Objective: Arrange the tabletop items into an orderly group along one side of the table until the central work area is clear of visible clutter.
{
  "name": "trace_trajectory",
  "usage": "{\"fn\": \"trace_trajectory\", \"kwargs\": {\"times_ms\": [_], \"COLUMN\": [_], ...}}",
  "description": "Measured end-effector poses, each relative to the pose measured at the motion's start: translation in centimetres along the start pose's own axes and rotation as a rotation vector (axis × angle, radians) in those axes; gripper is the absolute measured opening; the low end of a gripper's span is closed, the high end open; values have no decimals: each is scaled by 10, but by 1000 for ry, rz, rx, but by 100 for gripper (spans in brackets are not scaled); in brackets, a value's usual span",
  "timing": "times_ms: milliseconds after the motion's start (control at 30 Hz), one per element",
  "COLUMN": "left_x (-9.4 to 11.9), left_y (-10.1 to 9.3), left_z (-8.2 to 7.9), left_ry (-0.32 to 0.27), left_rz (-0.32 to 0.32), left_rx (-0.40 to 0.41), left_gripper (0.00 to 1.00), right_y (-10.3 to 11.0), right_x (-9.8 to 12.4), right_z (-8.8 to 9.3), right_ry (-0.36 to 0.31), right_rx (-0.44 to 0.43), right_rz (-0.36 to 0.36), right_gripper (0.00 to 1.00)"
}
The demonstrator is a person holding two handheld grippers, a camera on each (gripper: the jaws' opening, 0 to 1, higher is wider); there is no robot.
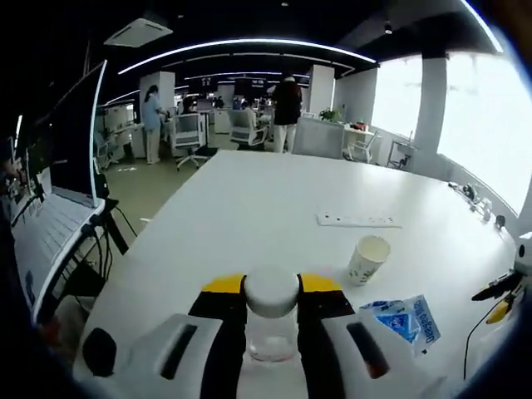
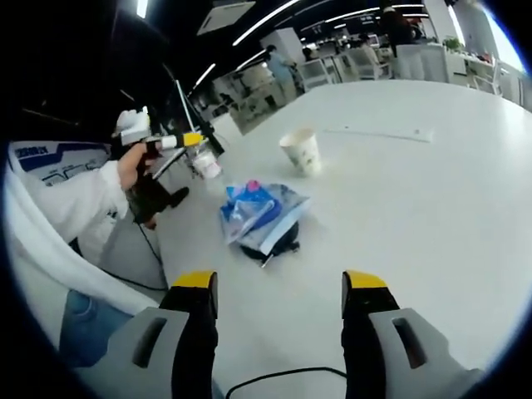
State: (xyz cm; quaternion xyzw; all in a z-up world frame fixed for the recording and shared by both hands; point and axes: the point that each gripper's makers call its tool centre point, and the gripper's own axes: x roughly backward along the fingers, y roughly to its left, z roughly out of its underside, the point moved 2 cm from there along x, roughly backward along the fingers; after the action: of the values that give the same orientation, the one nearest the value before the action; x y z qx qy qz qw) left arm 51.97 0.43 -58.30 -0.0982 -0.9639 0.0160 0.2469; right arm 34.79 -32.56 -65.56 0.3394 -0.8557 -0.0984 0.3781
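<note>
Currently the left hand-held gripper (image 1: 272,320) is grasping a small clear bottle with a white cap (image 1: 271,293), its yellow-tipped jaws pressing on either side of the bottle just below the cap, above the near edge of the white counter (image 1: 274,191). In the right gripper view the same bottle (image 2: 205,164) is hanging at the counter's left edge, held out by the left hand-held gripper (image 2: 184,143) in the person's hand (image 2: 131,165). The right hand-held gripper (image 2: 278,287) is standing released, jaws wide apart with nothing between them, above bare counter, just short of a blue-and-white plastic packet (image 2: 259,212) lying over a dark object that cannot be made out.

Judging from this, the step in hand is carrying the bottle to the chosen side. Doing it well is likely meaning keeping the bottle upright, lowering it until the base is resting flat near the edge, and only then easing the jaws apart; the cap-heavy grip could let it tip if released early.

Around it, a paper cup (image 1: 366,259) is standing upright near the packet (image 1: 403,318), and a white power strip (image 1: 358,220) is lying further out toward the middle, well apart from both. These are cluttering the central area and seem to be awaiting grouping. A black cable (image 2: 274,378) is trailing along the counter by the right jaws and could snag.
</note>
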Motion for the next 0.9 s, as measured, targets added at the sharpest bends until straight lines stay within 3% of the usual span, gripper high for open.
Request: {"fn": "trace_trajectory", "kwargs": {"times_ms": [200,467,900], "left_x": [-17,-40,-86], "left_y": [-7,-35,-82], "left_z": [-28,-62,-59], "left_ry": [-29,-66,-8], "left_rz": [32,95,160], "left_rx": [-20,-28,-54], "left_gripper": [20,20,20], "right_y": [-9,-18,-24], "right_x": [6,12,17], "right_z": [-1,5,7], "right_ry": [-20,-21,-27], "right_rx": [-21,-51,-72], "right_rz": [27,55,67], "right_gripper": [59,58,58]}}
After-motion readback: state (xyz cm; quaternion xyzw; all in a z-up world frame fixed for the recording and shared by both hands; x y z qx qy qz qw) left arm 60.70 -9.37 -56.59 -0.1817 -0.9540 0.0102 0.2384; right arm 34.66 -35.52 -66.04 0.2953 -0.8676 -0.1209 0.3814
